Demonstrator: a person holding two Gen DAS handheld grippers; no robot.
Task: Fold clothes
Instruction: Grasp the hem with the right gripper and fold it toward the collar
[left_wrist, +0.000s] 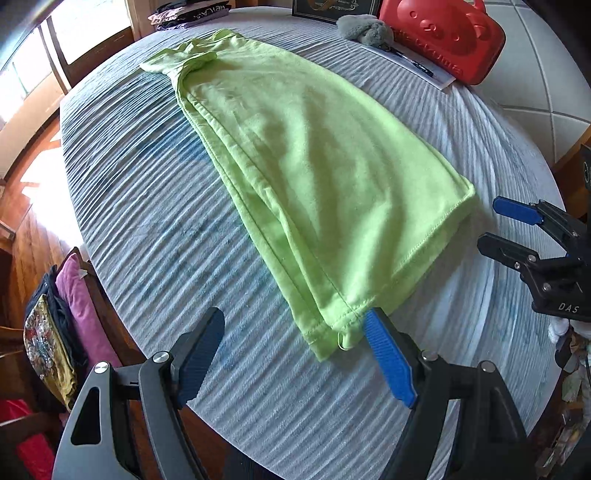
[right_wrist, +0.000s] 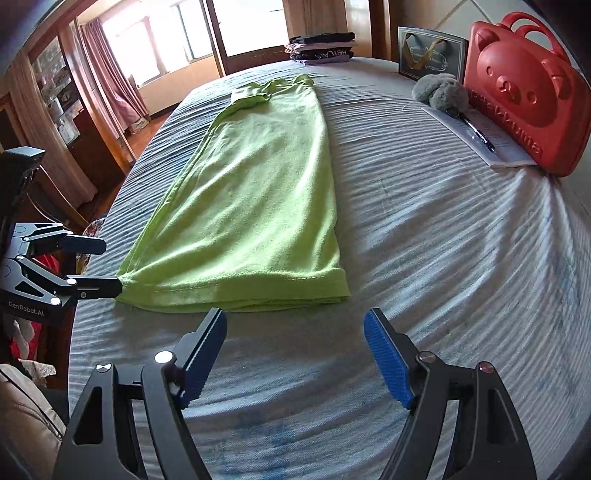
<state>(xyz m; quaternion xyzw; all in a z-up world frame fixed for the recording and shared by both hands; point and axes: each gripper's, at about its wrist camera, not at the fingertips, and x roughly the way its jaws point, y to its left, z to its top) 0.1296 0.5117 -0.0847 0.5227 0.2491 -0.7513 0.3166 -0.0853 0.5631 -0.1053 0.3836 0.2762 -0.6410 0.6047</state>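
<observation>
A lime green garment (left_wrist: 314, 177) lies folded lengthwise into a long strip on the striped grey-white cloth (left_wrist: 155, 221) that covers the surface. Its hem faces me, and the collar end is far away. My left gripper (left_wrist: 295, 321) is open at the hem's near left corner, with that corner between its fingers and the pads apart from it. In the right wrist view, the garment (right_wrist: 251, 206) stretches away ahead. My right gripper (right_wrist: 295, 315) is open just short of the hem, with nothing between its fingers. The left gripper (right_wrist: 110, 265) shows at the hem's left corner.
A red bear-shaped case (right_wrist: 524, 99), a grey fluffy item (right_wrist: 439, 92), papers with a pen (right_wrist: 480, 136) and a dark gift bag (right_wrist: 428, 51) stand at the far right. A stack of folded clothes (right_wrist: 321, 48) sits at the far edge. Cushions (left_wrist: 74, 306) lie on a chair on the left.
</observation>
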